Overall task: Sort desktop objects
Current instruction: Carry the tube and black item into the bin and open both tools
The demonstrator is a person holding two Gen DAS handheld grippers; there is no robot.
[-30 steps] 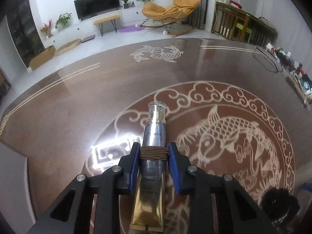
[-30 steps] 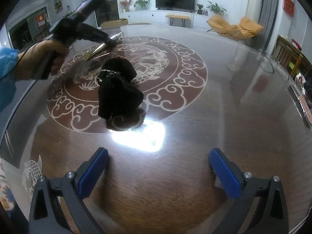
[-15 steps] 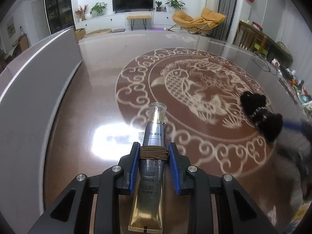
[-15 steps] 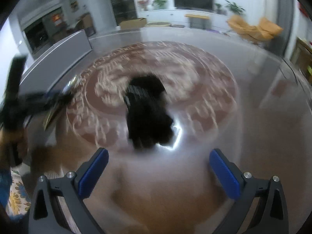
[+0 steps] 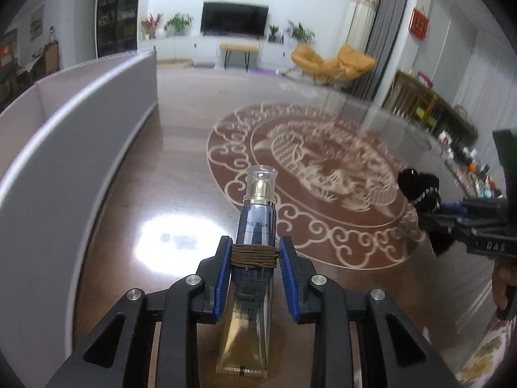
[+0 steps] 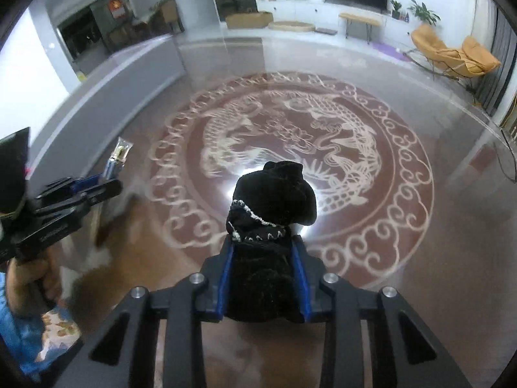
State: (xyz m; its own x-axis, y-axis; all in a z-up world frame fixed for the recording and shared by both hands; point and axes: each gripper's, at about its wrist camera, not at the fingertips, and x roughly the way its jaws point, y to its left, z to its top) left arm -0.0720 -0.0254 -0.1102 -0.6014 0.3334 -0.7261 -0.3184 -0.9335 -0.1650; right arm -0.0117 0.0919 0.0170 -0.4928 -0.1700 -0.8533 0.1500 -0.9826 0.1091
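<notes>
My left gripper (image 5: 255, 252) is shut on a blue-and-gold cosmetic tube (image 5: 250, 278) with a clear cap and brown hair ties wound around it, held above the table. The tube also shows in the right wrist view (image 6: 117, 160), in the left gripper (image 6: 97, 187). My right gripper (image 6: 263, 252) is shut on a black velvet drawstring pouch (image 6: 271, 210) with a silver cord, held over the table. The pouch also shows in the left wrist view (image 5: 420, 190) at the right, with the right gripper (image 5: 452, 216) around it.
The brown glass-topped table (image 6: 420, 226) has a white carp medallion (image 6: 290, 148). A long grey box wall (image 5: 64, 148) stands along the left side; it also shows in the right wrist view (image 6: 113, 97). Clutter (image 5: 478, 174) lies at the far right edge.
My right gripper moved onto the black pouch and shut on it; it was open before. My left gripper swung left with the tube, toward the grey box wall.
</notes>
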